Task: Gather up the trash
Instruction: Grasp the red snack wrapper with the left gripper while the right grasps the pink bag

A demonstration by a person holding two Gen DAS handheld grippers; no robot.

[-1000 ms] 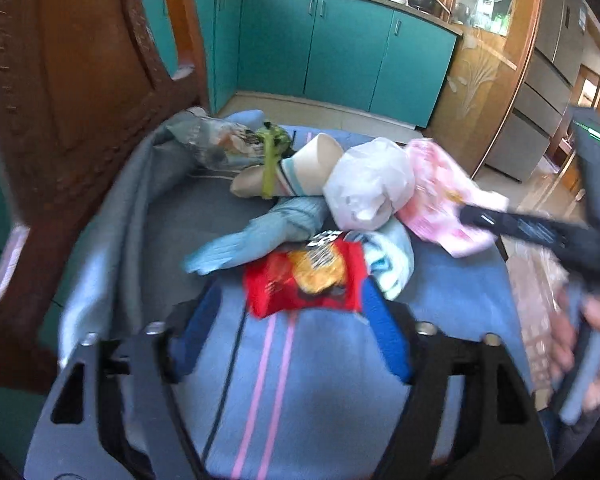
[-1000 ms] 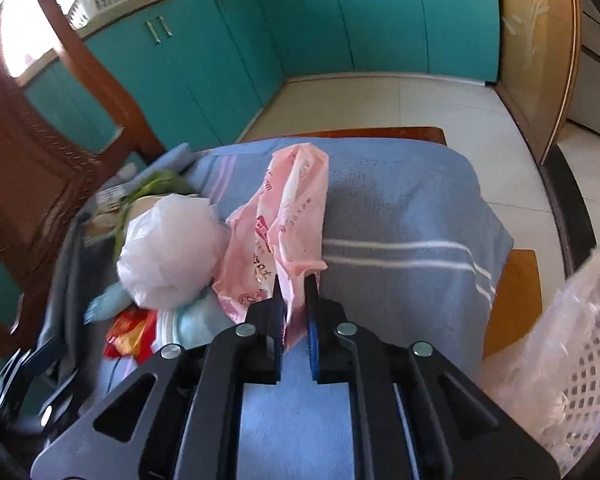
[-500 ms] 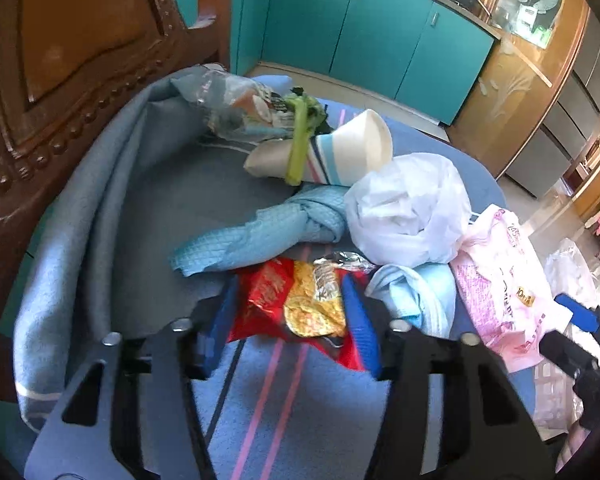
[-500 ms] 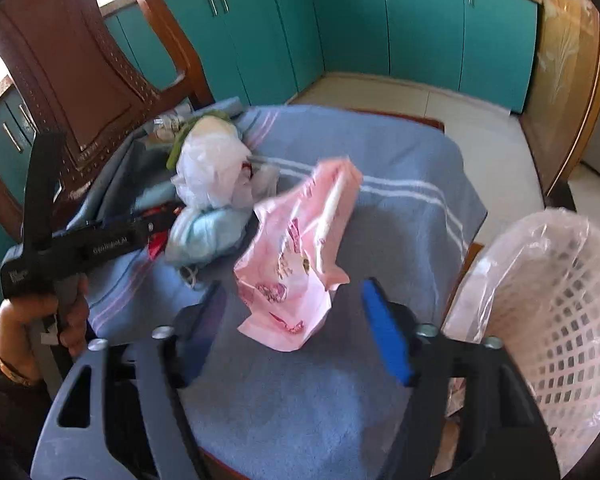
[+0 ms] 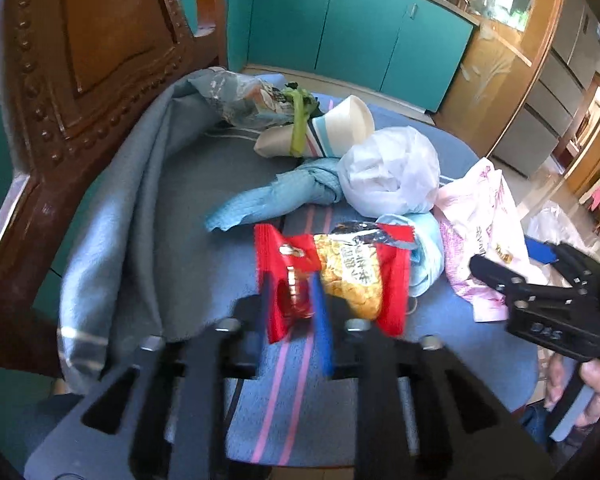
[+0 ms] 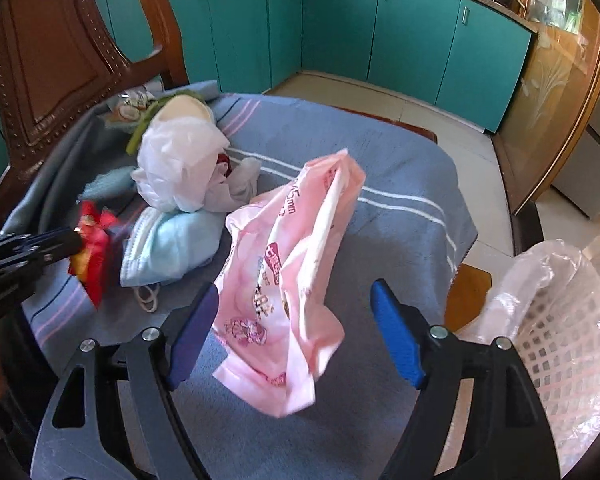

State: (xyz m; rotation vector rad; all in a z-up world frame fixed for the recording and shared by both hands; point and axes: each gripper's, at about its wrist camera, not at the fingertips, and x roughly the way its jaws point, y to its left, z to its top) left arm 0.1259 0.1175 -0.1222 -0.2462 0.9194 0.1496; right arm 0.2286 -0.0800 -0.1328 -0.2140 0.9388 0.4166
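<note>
Left gripper [image 5: 290,300] closing in on the left part of the red snack wrapper [image 5: 332,276], jaws just narrowed with the crumpled foil bunched between them; pads appear to press on it, so a pinch, judging by how the wrapper folds up. Wrapper straight ahead of that gripper, at the near edge of the trash heap on the blue striped cloth [image 5: 284,408] that covers the chair seat, long axis running crosswise to the fingers. Right gripper [image 6: 296,328] spread wide, jaws just opened further, the pink plastic bag [image 6: 292,264] lying loose between them, touched by neither pad as far as can be told. Bag's long axis running away from that gripper, toward the far edge of the seat. White lined basket [image 6: 560,344] just to the right of the right gripper, beside the seat, so nearer to the right hand than to the left. Behind the wrapper: light blue face mask [image 6: 168,248], white plastic bag [image 5: 392,172], teal rag [image 5: 276,196], paper cup [image 5: 324,132] on its side. Likely next: lifting the wrapper and carrying it across the heap to the basket.
</note>
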